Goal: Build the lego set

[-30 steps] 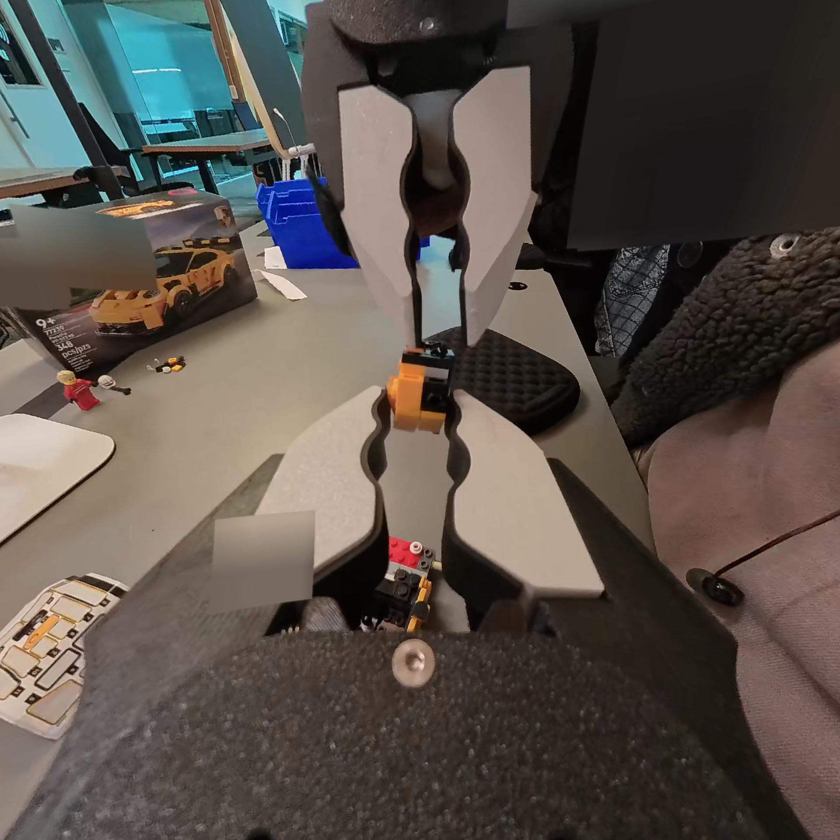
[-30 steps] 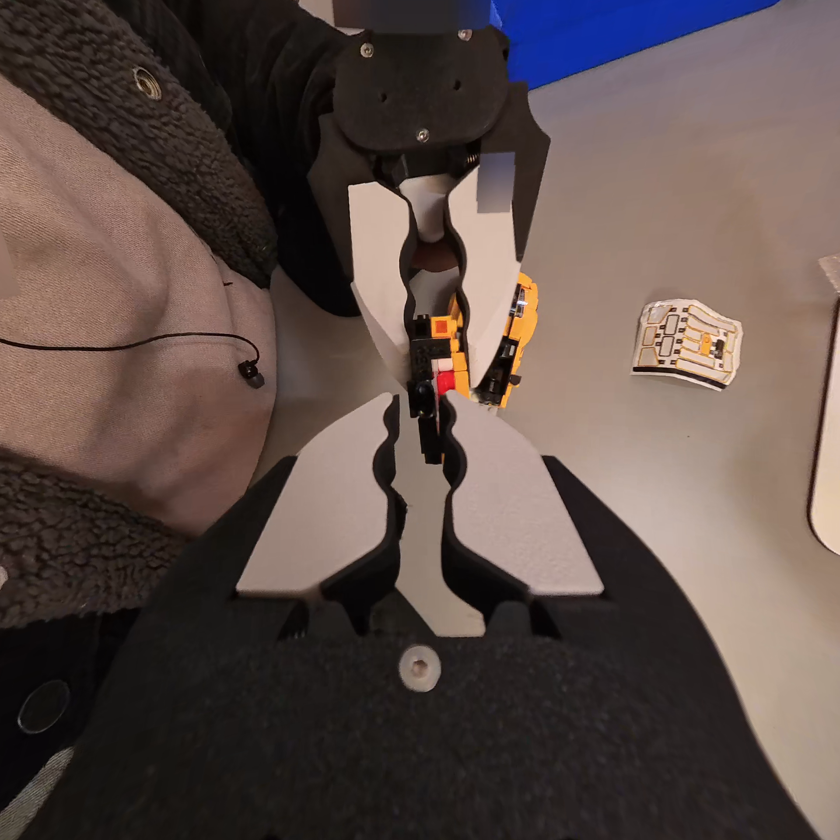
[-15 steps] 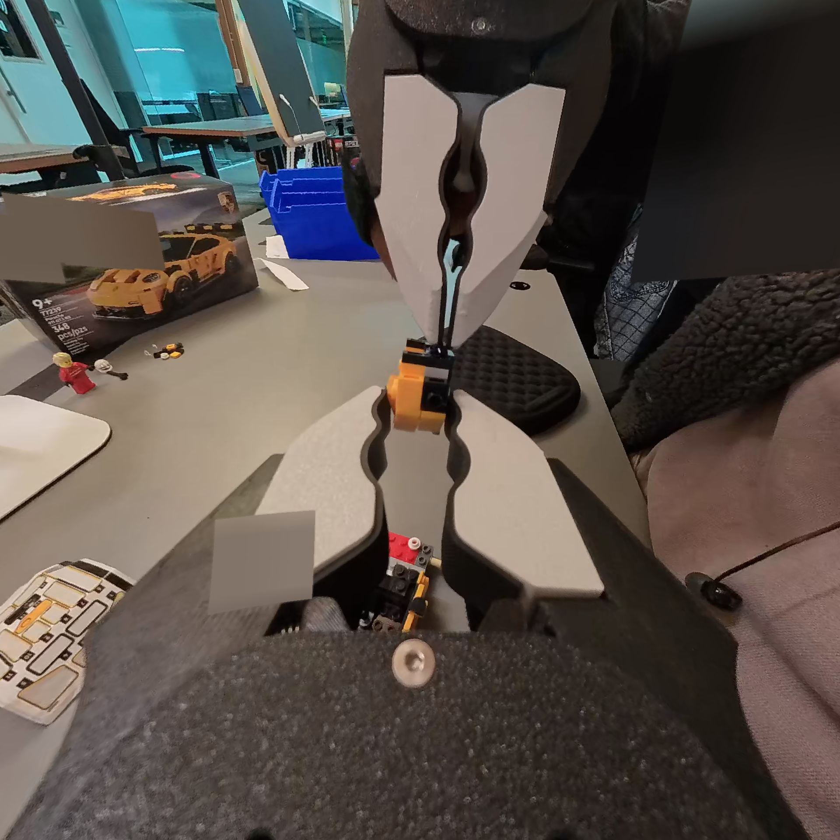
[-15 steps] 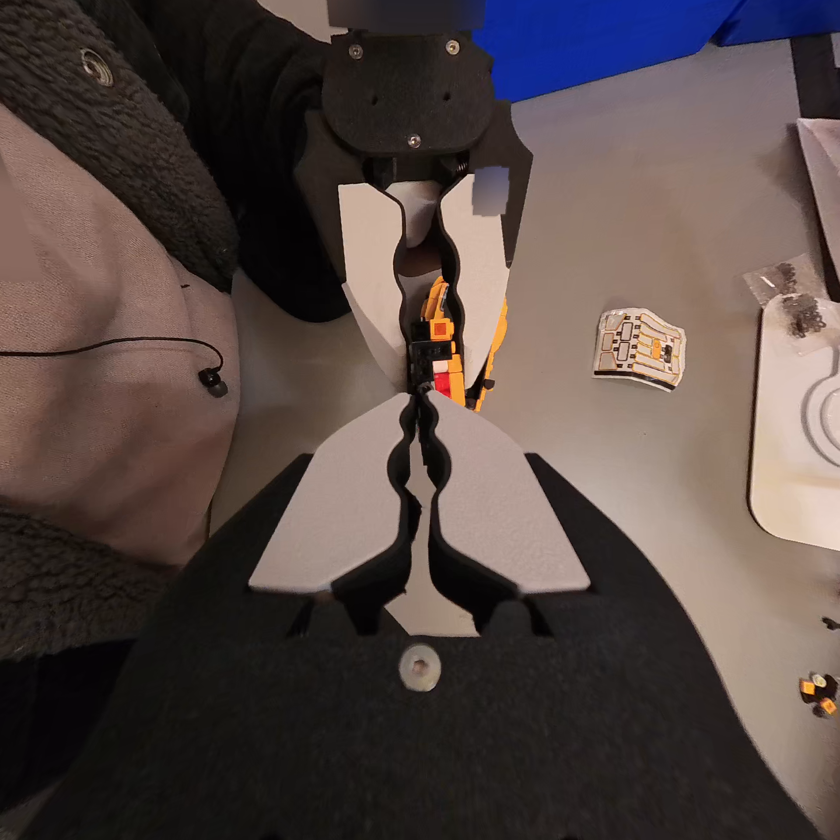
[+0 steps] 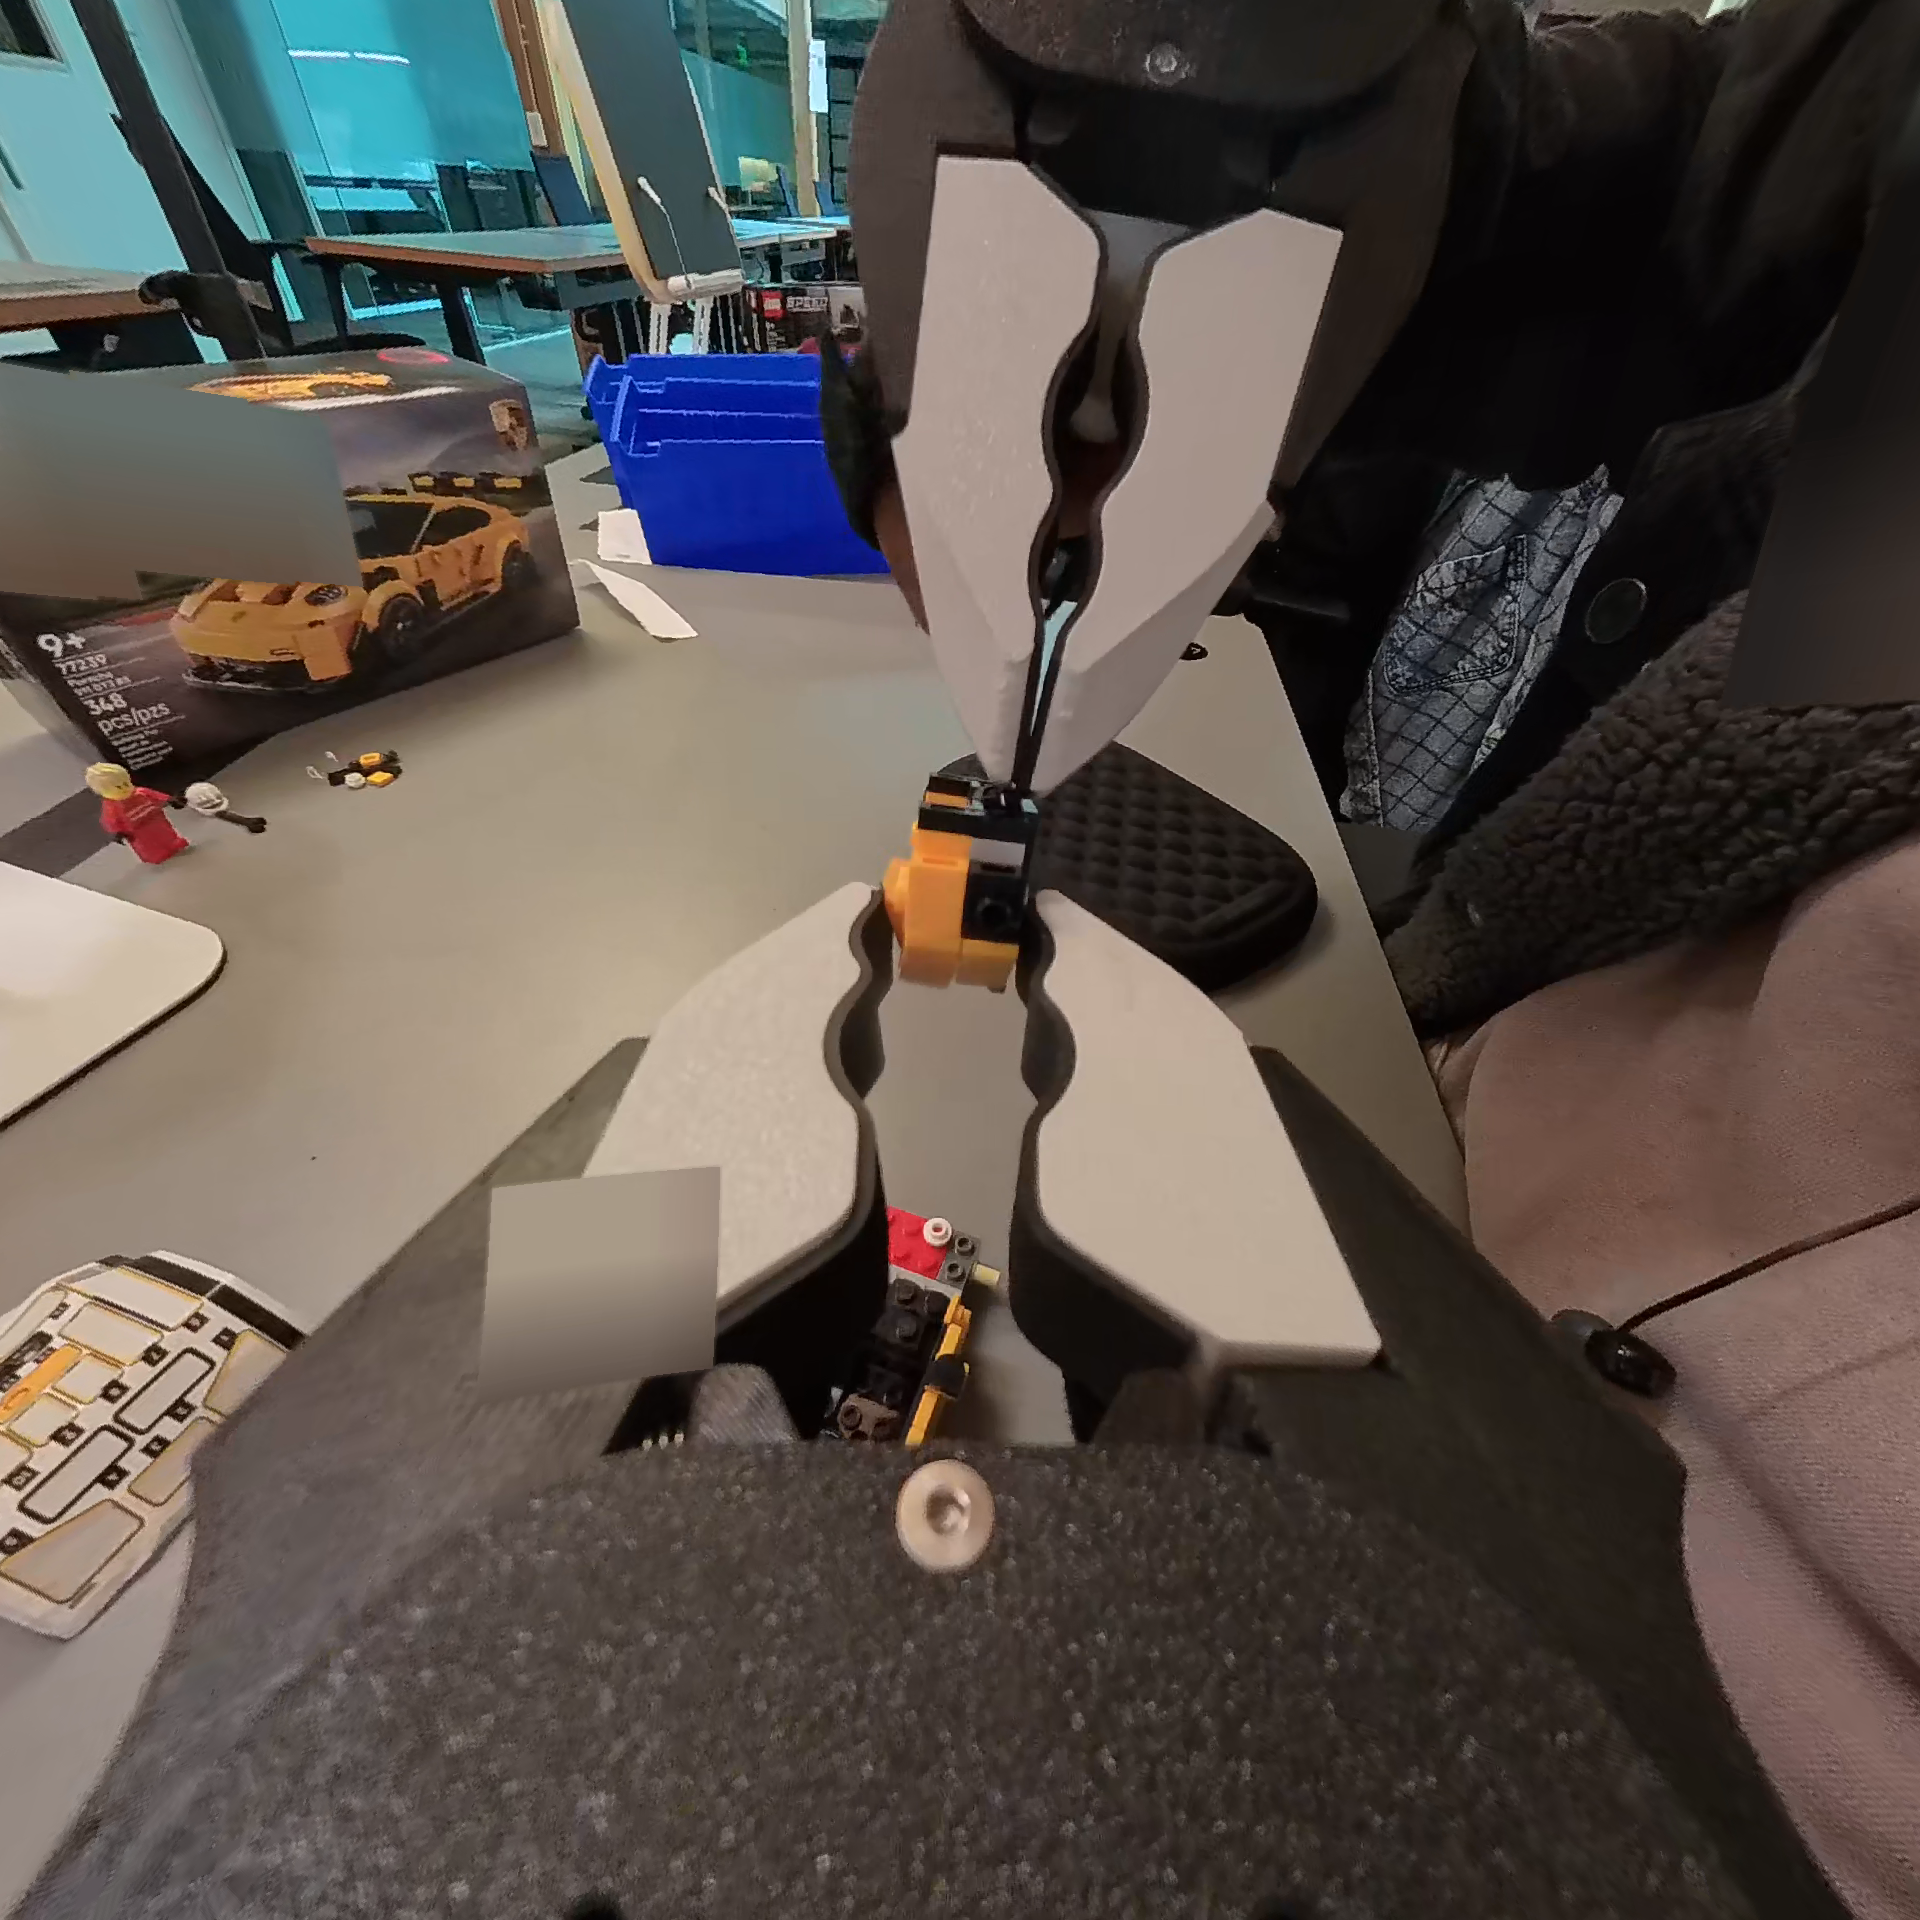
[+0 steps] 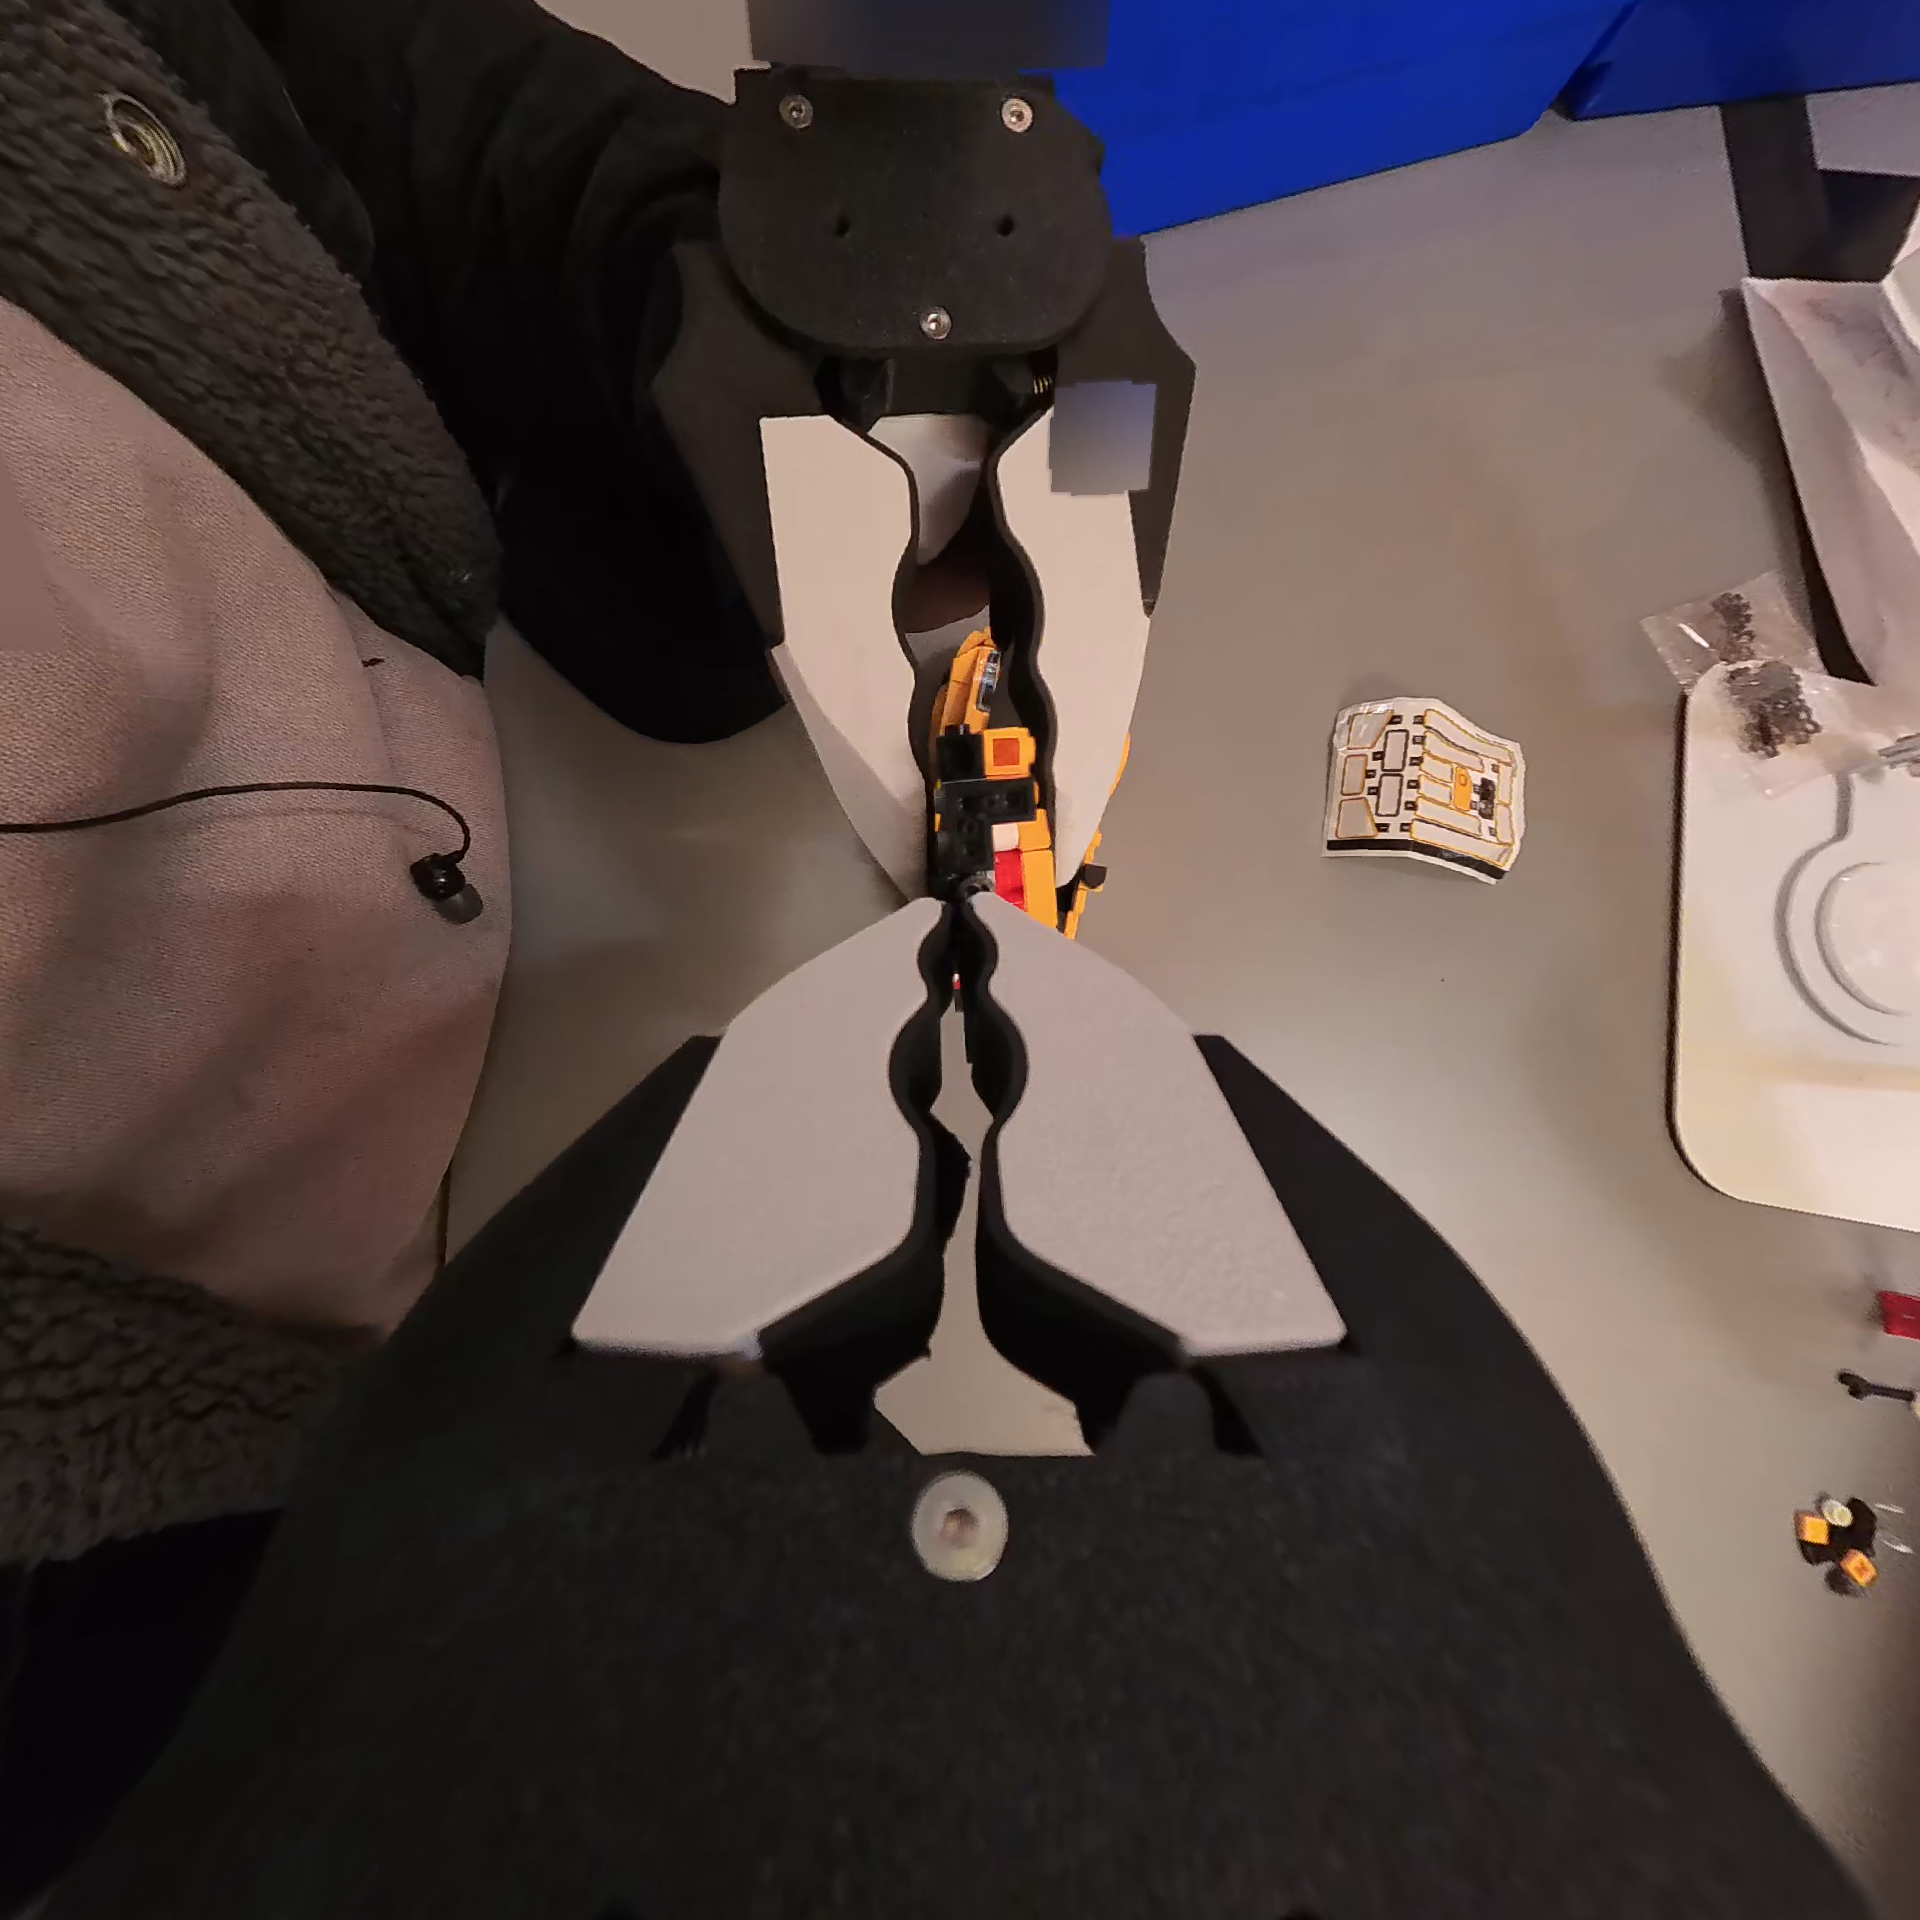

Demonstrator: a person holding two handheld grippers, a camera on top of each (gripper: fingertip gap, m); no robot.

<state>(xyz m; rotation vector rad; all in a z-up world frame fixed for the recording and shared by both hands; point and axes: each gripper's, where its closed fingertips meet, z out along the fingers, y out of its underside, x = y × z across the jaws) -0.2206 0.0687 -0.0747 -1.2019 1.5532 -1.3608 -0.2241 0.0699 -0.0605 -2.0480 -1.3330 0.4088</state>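
Observation:
My left gripper (image 5: 956,906) is shut on a small orange and black lego sub-assembly (image 5: 951,920), held above the grey table (image 5: 540,935). My right gripper (image 5: 1023,774) comes in from above, tips shut on a thin black lego piece (image 5: 1044,644) that meets the top of the sub-assembly. In the right wrist view my right gripper (image 6: 956,912) is shut tip to tip against the left gripper (image 6: 997,862) and the sub-assembly (image 6: 987,790). The part-built orange, black and red car (image 5: 925,1320) lies on the table under the left gripper.
A lego box (image 5: 364,561), blue bins (image 5: 727,478), a red minifigure (image 5: 140,816) and loose bits (image 5: 364,771) lie far left. A sticker sheet (image 6: 1423,790), a white tray (image 6: 1818,1039) and a black mesh pad (image 5: 1174,873) are nearby. A person's fleece coat (image 5: 1662,831) borders the table edge. The grippers are tip to tip, or close to it. Both grippers' tips are roughly 40 cm from the red minifigure (image 5: 140,816).
My right gripper's fingers have closed from slightly apart to shut on the black piece. The right wrist has drawn back, so more of the table shows. The left gripper has held still.

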